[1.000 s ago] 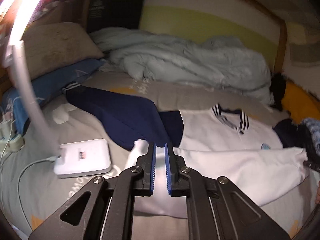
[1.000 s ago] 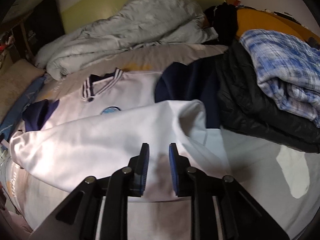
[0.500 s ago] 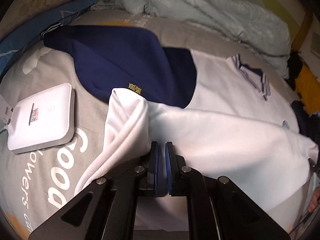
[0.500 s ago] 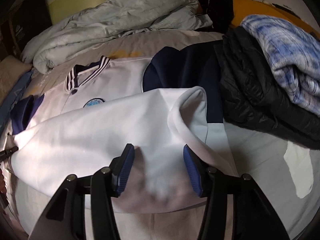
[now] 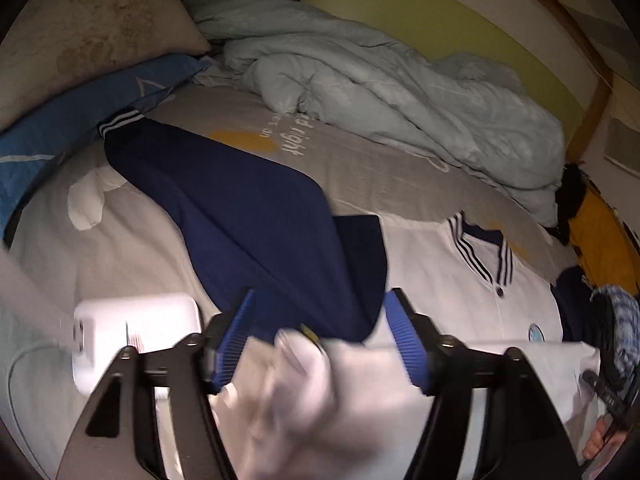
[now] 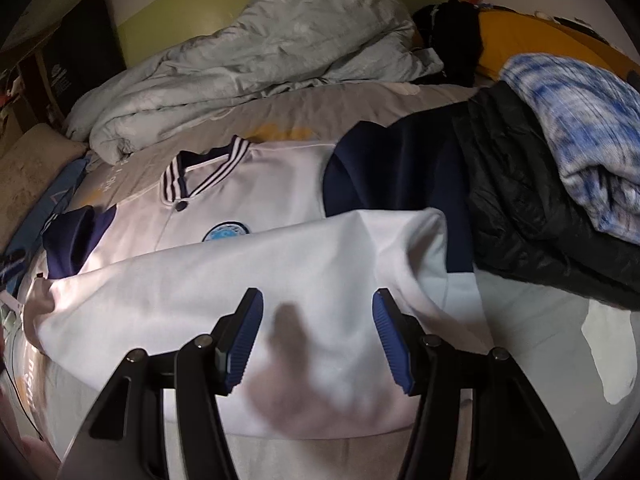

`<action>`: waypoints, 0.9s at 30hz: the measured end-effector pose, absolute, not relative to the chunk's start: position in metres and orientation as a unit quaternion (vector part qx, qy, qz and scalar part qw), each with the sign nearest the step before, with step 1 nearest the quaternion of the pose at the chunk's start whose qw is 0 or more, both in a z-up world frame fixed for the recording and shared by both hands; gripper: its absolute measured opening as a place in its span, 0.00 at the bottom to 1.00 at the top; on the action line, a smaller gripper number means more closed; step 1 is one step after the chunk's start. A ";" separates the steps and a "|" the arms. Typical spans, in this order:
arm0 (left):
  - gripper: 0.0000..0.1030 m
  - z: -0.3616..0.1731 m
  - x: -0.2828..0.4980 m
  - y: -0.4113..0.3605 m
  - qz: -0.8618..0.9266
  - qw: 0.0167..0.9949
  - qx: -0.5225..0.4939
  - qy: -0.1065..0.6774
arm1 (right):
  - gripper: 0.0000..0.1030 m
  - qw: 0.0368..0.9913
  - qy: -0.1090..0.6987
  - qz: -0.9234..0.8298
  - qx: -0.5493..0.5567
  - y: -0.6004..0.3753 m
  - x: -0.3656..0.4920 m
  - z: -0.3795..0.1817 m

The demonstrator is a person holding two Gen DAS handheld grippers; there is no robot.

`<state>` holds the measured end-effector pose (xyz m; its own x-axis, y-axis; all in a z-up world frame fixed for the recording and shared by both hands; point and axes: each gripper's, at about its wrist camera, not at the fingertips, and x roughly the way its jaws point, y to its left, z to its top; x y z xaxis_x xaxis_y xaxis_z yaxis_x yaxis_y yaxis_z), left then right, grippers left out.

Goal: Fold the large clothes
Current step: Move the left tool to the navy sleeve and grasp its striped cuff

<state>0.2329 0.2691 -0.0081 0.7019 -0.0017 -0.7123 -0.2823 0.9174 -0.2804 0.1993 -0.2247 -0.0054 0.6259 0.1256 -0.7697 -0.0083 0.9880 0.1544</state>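
Note:
A white jacket (image 6: 256, 196) with navy sleeves and a striped collar lies on the bed, its lower half folded up over the chest. In the left wrist view its navy sleeve (image 5: 224, 196) stretches out to the far left and the white folded hem (image 5: 304, 384) lies blurred between the fingers. My left gripper (image 5: 320, 340) is open above that hem corner. My right gripper (image 6: 318, 336) is open above the white folded part (image 6: 248, 280), holding nothing.
A white flat device (image 5: 136, 340) with a cable lies left of the jacket. A rumpled grey duvet (image 5: 380, 80) and pillows (image 5: 80, 32) are at the back. A black padded jacket (image 6: 532, 200) and blue-white knit (image 6: 572, 120) are piled on the right.
My left gripper has opened, let go of the white hem corner and drawn back. My right gripper has opened a little wider and stayed over the folded part.

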 end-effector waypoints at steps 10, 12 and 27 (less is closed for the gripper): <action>0.62 -0.003 0.286 0.317 0.114 0.902 -0.152 0.388 | 0.54 0.894 0.444 0.046 0.037 -0.209 0.218 -0.018; 0.64 0.012 0.291 0.313 0.111 0.909 -0.131 0.379 | 0.54 0.896 0.441 0.050 0.032 -0.205 0.217 -0.017; 0.90 -0.044 0.338 0.378 0.167 0.858 -0.195 0.446 | 0.55 0.898 0.435 0.052 0.047 -0.209 0.214 -0.018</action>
